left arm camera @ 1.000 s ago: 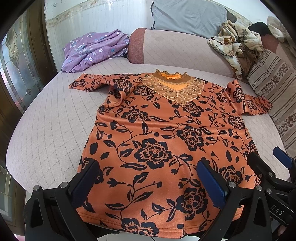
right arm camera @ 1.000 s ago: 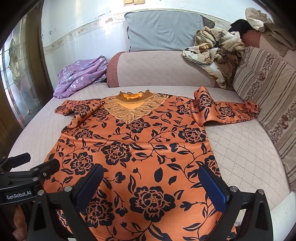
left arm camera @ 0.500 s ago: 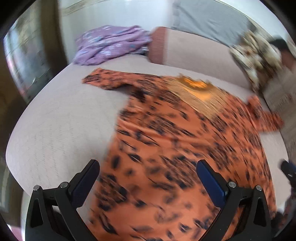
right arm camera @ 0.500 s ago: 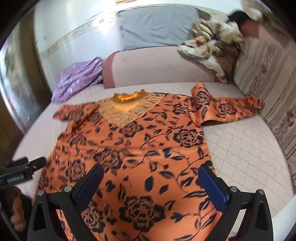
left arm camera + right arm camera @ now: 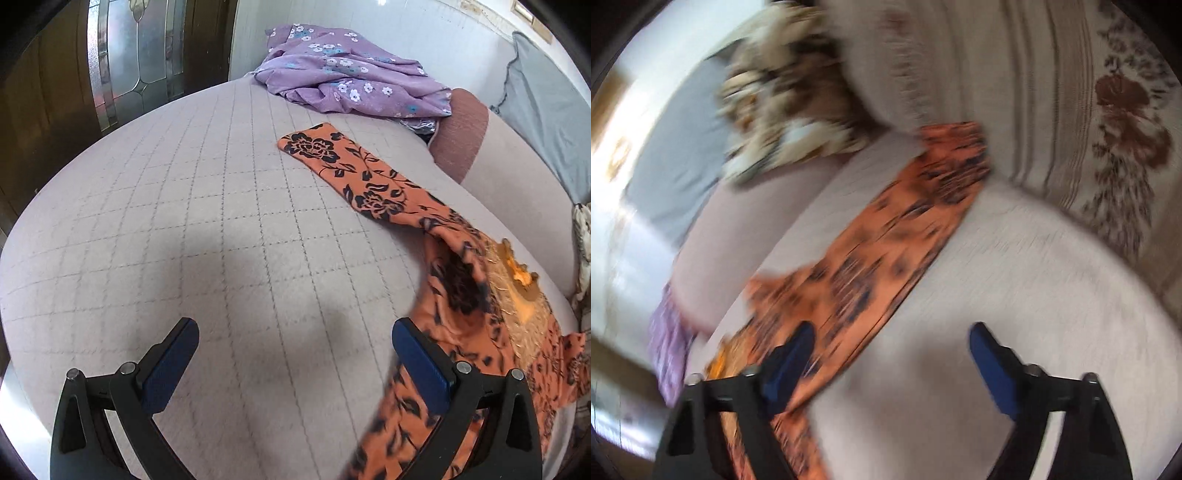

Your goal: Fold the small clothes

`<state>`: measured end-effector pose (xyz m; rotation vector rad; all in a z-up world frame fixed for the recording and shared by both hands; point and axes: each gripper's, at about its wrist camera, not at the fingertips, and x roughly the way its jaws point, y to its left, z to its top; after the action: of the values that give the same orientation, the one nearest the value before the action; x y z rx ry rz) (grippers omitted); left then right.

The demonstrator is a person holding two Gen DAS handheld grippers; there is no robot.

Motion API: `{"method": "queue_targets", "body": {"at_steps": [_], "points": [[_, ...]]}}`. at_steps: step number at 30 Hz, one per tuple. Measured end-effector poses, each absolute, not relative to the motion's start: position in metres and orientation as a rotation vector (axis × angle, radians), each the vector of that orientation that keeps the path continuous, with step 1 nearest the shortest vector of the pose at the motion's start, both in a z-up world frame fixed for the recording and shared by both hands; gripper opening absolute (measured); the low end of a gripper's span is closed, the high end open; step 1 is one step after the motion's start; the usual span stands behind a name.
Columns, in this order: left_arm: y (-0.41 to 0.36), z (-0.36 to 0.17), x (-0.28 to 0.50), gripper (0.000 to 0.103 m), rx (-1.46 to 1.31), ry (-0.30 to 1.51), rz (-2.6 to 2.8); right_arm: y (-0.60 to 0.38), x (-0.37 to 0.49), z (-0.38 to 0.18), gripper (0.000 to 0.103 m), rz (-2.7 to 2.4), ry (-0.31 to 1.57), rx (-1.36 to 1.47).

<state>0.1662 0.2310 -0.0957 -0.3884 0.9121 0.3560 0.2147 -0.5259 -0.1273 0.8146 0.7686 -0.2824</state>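
An orange top with black flowers (image 5: 491, 314) lies spread on the quilted sofa seat (image 5: 207, 229). Its left sleeve (image 5: 343, 166) stretches out flat toward the far left. My left gripper (image 5: 295, 354) is open and empty above bare seat, just left of the top's side. In the blurred right wrist view the top's right sleeve (image 5: 886, 236) runs diagonally up toward the striped cushion. My right gripper (image 5: 892, 350) is open and empty, its left finger over the sleeve's base and its right finger over bare seat.
A purple flowered garment (image 5: 347, 81) lies bunched at the back left. A grey pillow (image 5: 546, 110) leans on the backrest. A crumpled brown-and-cream cloth (image 5: 786, 110) sits at the back. A striped flowered cushion (image 5: 1115, 122) stands to the right. A glazed wooden door (image 5: 122, 62) stands left.
Both grippers have swung apart from the hem: the left toward the top's left sleeve side, the right toward the right sleeve. Both stay open. The top has not moved.
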Motion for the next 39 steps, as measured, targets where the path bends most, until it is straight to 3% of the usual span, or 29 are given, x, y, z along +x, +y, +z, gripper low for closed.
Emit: {"method": "queue_targets", "body": {"at_steps": [5,11,13,14,15,18,24,29,32,35,37,38,39], "points": [[0.232,-0.115,0.182,0.103,-0.406,0.957,0.357,-0.581,0.269,-0.144,0.073,-0.391,0.792,0.836],[0.222,-0.117,0.193,0.103,-0.358,0.967,0.336,-0.598,0.314,-0.162,0.048,-0.494,0.848,0.808],[0.22,-0.117,0.196,0.103,-0.351,0.969,0.328,-0.601,0.32,-0.162,0.033,-0.522,0.852,0.783],[0.219,-0.117,0.197,0.103,-0.348,0.969,0.323,-0.601,0.324,-0.162,0.011,-0.528,0.859,0.766],[0.218,-0.117,0.196,0.103,-0.348,0.97,0.318,-0.601,0.327,-0.159,0.007,-0.52,0.863,0.753],[0.221,-0.115,0.194,0.103,-0.373,0.964,0.313,-0.595,0.328,-0.134,0.006,-0.483,0.809,0.716],[0.229,-0.108,0.185,0.103,-0.449,0.935,0.306,-0.534,0.335,-0.014,0.006,-0.291,0.587,0.58],[0.229,-0.1,0.179,0.103,-0.47,0.898,0.29,-0.39,0.328,0.096,0.006,0.019,0.407,0.424],[0.229,-0.096,0.175,0.103,-0.476,0.881,0.283,-0.288,0.316,0.099,0.006,0.176,0.399,0.353],[0.232,-0.094,0.172,0.103,-0.494,0.871,0.277,-0.197,0.313,0.05,0.009,0.292,0.504,0.326],[0.236,-0.095,0.172,0.103,-0.513,0.876,0.27,-0.153,0.314,-0.002,0.022,0.332,0.632,0.287],[0.239,-0.095,0.172,0.103,-0.527,0.88,0.266,-0.13,0.319,-0.033,0.055,0.343,0.728,0.247],[0.24,-0.096,0.172,0.103,-0.539,0.881,0.263,-0.109,0.324,-0.072,0.078,0.339,0.848,0.206]]}}
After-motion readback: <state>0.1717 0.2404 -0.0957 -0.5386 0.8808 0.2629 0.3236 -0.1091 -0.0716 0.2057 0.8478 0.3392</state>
